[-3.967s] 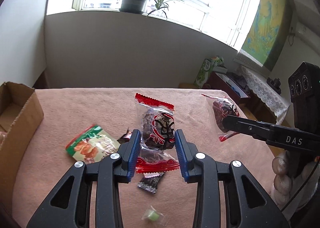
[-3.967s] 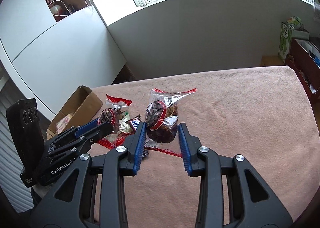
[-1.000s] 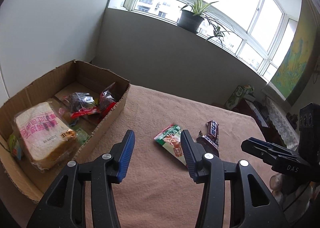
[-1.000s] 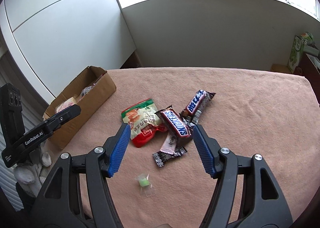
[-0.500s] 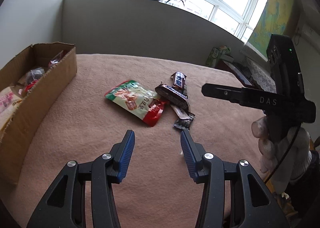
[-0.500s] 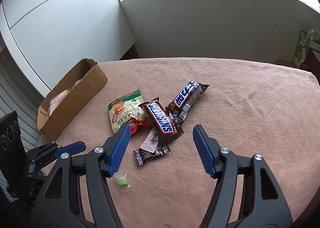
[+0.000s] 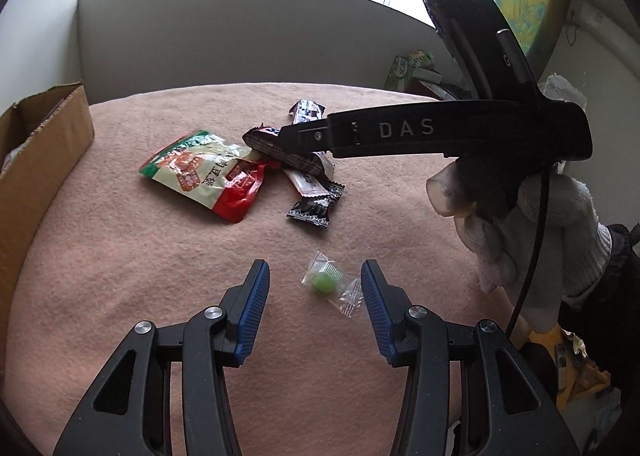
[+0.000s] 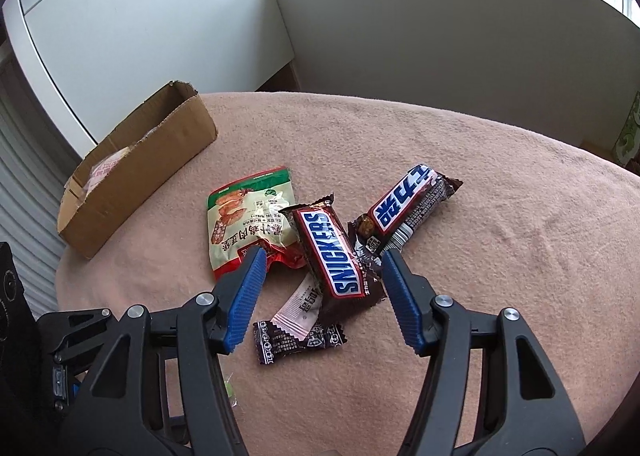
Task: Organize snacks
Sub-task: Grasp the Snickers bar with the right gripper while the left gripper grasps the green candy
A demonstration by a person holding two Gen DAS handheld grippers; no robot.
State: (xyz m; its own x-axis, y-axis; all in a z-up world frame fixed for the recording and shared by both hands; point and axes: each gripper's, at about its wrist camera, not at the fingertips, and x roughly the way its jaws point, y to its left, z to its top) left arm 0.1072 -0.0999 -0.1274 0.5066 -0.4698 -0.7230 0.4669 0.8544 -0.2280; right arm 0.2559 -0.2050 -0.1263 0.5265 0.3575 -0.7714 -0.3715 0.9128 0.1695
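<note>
I am holding the left gripper low over the pink felt-like tablecloth, with its blue-padded jaws standing apart and gripping nothing; the small green candy in a clear plastic wrapper is lying on the cloth between the fingertips, at lower centre of the left wrist view, nearer the right pad, and I cannot tell whether that pad is touching the wrapper. I am bringing the jaws of the right gripper together around the red-brown Snickers bar with white and blue lettering, which is lying between the pads at centre frame of the right wrist view without being pressed by either pad. The bar is resting partly on the dark brown and pale pink wrapped sweet, which is sitting just below it in the frame. The second chocolate bar with a blue and white label is lying just to the upper right, its near end close to the first bar. The green, white and red printed snack pouch is lying to the left, its edge tucked under the Snickers bar. The open brown cardboard box is standing at the left of that frame, well apart from the loose snacks, with pale packaging showing inside. In the left wrist view, a white-gloved hand at the right edge is carrying the right gripper.
</note>
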